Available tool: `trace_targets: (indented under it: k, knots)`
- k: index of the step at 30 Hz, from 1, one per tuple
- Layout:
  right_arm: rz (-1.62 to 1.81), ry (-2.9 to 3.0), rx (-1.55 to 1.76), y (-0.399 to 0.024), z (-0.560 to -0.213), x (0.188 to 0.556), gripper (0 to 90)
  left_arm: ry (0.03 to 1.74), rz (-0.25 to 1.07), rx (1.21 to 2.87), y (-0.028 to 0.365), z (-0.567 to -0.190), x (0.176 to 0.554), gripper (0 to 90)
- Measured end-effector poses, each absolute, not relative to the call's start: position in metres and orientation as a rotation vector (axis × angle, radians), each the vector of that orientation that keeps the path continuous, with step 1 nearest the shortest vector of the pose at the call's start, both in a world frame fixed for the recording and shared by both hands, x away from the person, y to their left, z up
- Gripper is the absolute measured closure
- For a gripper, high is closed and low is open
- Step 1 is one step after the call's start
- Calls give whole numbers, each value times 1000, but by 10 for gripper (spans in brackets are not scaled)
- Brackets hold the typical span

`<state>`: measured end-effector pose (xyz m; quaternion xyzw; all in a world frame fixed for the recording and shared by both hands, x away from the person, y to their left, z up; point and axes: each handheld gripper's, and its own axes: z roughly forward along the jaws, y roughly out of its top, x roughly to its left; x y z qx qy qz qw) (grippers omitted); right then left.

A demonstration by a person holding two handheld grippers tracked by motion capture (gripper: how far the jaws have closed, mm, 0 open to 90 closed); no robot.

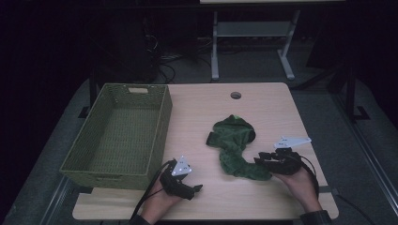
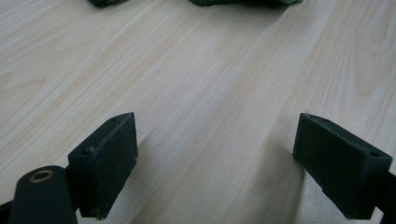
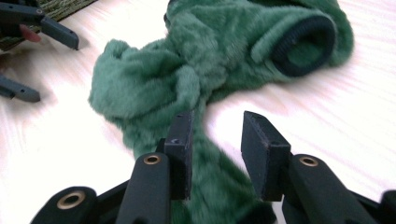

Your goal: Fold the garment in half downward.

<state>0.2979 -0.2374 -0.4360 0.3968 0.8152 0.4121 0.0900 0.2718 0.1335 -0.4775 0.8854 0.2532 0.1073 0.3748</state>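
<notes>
A green fleece garment (image 1: 234,140) lies crumpled on the wooden table (image 1: 267,108), with a dark-lined cuff (image 3: 303,46) at its far end. My right gripper (image 1: 262,158) sits at the garment's near end. In the right gripper view its jaws (image 3: 217,116) stand partly apart, a strip of the fleece (image 3: 187,70) runs between them, and the pads do not press on it. My left gripper (image 1: 196,189) rests near the table's front edge, left of the garment. Its jaws (image 2: 215,149) are wide open over bare wood.
A green woven basket (image 1: 162,126) stands on the left part of the table, close beside the left gripper. A round cable hole (image 1: 235,95) is near the table's far edge. Table legs and cables stand on the dark floor behind.
</notes>
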Motion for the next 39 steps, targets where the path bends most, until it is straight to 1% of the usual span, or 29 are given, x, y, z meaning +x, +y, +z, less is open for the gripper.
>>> trace_targets:
  k: [5,12,17,22,25,27,32,33,39]
  knots:
    - [1216,2426,1190,-255,-438,285,596,648,275,2266,134,-477,272,129]
    - [1205,2435,1188,-275,-447,263,581,649,274,2266,133,-478,272,129]
    - [1211,2455,1195,-280,-456,253,572,648,274,2266,133,-477,272,128]
    - [1195,2493,1202,-278,-463,252,575,648,273,2267,133,-477,272,128]
    - [1185,2507,1203,-277,-465,254,609,648,273,2267,133,-477,272,128]
    - [1177,2510,1214,-277,-467,255,651,648,273,2267,133,-477,273,128]
    - [1178,2521,1203,-277,-468,256,818,647,273,2267,133,-477,273,128]
    - [1178,2523,1201,-278,-467,256,835,648,273,2267,133,-477,273,128]
    - [1176,2491,1186,-282,-461,255,859,648,272,2267,133,-477,273,128]
